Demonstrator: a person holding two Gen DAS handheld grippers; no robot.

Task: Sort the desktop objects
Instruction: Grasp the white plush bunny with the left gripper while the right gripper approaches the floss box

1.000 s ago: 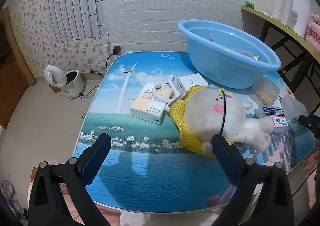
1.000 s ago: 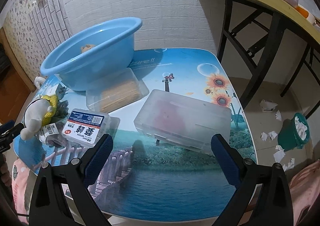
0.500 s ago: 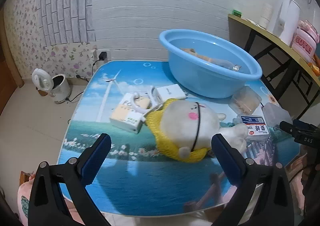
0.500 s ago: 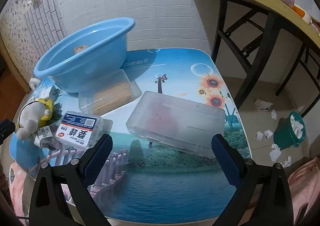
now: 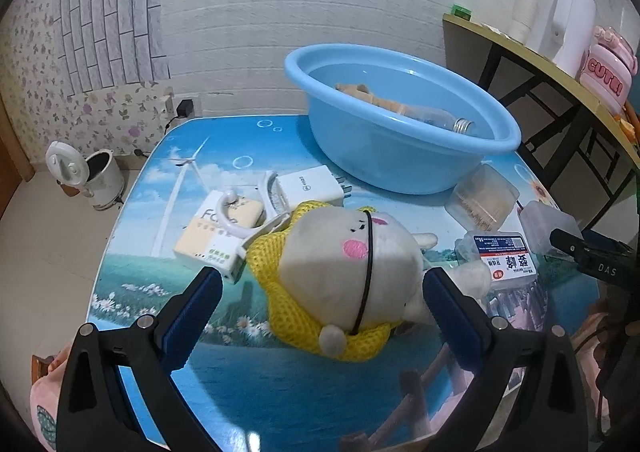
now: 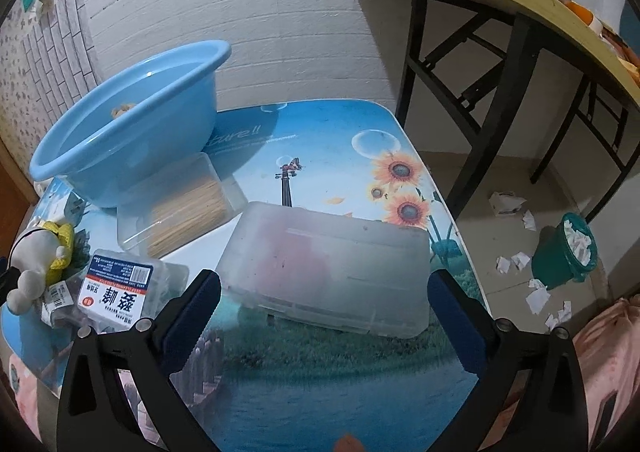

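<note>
My left gripper [image 5: 322, 292] is open, its jaws either side of a white plush toy [image 5: 352, 256] in a yellow mesh bag, not touching it. Behind the toy lie a tissue pack [image 5: 218, 230], a white charger box [image 5: 310, 188] and a white hook. The blue basin [image 5: 400, 140] holds a bottle and a brown object. My right gripper [image 6: 324, 296] is open just in front of a frosted plastic case [image 6: 332, 268]. A labelled small box [image 6: 120, 284] and a clear box of sticks [image 6: 184, 204] lie to its left. The basin [image 6: 120, 132] and the toy [image 6: 40, 252] also show there.
The picture-printed table [image 5: 280, 372] ends close to both grippers. A wooden shelf table [image 6: 520, 12] stands to the right. A green bin [image 6: 564, 252] and paper scraps lie on the floor. A white kettle [image 5: 92, 176] stands on the floor at the left.
My left gripper has moved in toward the plush toy, which now sits between the jaws. My right gripper has shifted slightly closer to the frosted case. Both stay open.
</note>
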